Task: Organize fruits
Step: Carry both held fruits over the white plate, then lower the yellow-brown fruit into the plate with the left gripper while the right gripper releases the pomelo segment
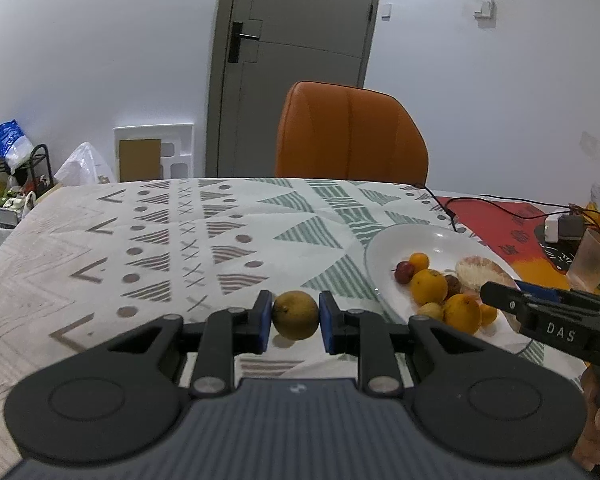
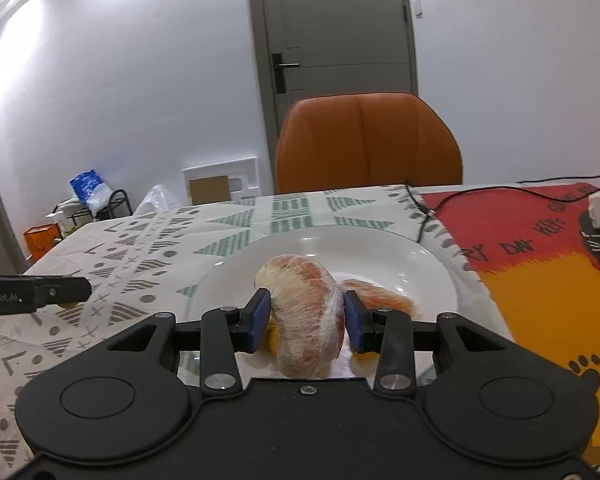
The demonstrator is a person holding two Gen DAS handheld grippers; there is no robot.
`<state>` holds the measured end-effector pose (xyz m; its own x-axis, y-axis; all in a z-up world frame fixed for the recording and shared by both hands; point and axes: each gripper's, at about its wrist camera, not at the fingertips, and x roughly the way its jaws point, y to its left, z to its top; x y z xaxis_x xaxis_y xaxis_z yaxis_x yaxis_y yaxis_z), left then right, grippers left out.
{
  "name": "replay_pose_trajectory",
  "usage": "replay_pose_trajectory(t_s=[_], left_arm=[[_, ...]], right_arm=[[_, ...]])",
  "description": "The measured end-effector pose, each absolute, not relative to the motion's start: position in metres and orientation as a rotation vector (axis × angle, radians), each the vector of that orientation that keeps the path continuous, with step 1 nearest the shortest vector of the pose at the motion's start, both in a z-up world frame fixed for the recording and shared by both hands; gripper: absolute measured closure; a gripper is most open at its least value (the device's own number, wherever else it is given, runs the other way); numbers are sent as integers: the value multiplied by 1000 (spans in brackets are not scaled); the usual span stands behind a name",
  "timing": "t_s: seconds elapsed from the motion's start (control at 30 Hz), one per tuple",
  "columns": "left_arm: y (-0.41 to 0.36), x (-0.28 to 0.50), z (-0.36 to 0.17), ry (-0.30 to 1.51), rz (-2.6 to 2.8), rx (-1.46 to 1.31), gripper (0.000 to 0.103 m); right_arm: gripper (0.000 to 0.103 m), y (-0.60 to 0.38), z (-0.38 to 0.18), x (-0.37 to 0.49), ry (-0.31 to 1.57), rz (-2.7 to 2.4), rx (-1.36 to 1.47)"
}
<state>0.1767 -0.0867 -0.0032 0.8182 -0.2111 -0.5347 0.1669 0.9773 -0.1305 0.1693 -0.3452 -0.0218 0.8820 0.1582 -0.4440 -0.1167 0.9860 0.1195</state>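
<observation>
My left gripper (image 1: 295, 316) is shut on a round yellow-green fruit (image 1: 295, 314) and holds it just above the patterned tablecloth, left of the white plate (image 1: 404, 240). The plate holds several oranges (image 1: 429, 286), small red fruits (image 1: 403, 272) and a peeled pomelo piece (image 1: 480, 271). My right gripper (image 2: 305, 316) is shut on a peeled pink pomelo segment (image 2: 306, 320) over the near part of the white plate (image 2: 360, 248). A second pomelo segment (image 2: 380, 298) lies on the plate behind it. The right gripper also shows in the left wrist view (image 1: 500, 294).
An orange chair (image 1: 350, 132) stands at the table's far edge. A black cable (image 1: 480, 200) and a white charger (image 1: 558, 226) lie on the red and orange mat (image 2: 540, 280) at the right. A frosted plastic cup (image 1: 592, 260) stands right of the plate.
</observation>
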Motion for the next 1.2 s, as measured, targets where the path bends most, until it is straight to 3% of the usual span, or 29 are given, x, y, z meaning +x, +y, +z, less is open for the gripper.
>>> replay_pose_trajectory(t_s=[0.43, 0.63, 1.0, 1.2], left_arm=[[-130, 196, -10, 591, -256, -53, 80], [-148, 202, -14, 599, -286, -37, 80], [-168, 212, -17, 601, -301, -24, 79], [-170, 210, -15, 586, -272, -16, 68]], right_arm=[[65, -382, -36, 177, 488, 61, 128], [47, -392, -34, 171, 465, 67, 148], [47, -397, -34, 166, 476, 85, 175], [47, -397, -36, 166, 485, 86, 181]])
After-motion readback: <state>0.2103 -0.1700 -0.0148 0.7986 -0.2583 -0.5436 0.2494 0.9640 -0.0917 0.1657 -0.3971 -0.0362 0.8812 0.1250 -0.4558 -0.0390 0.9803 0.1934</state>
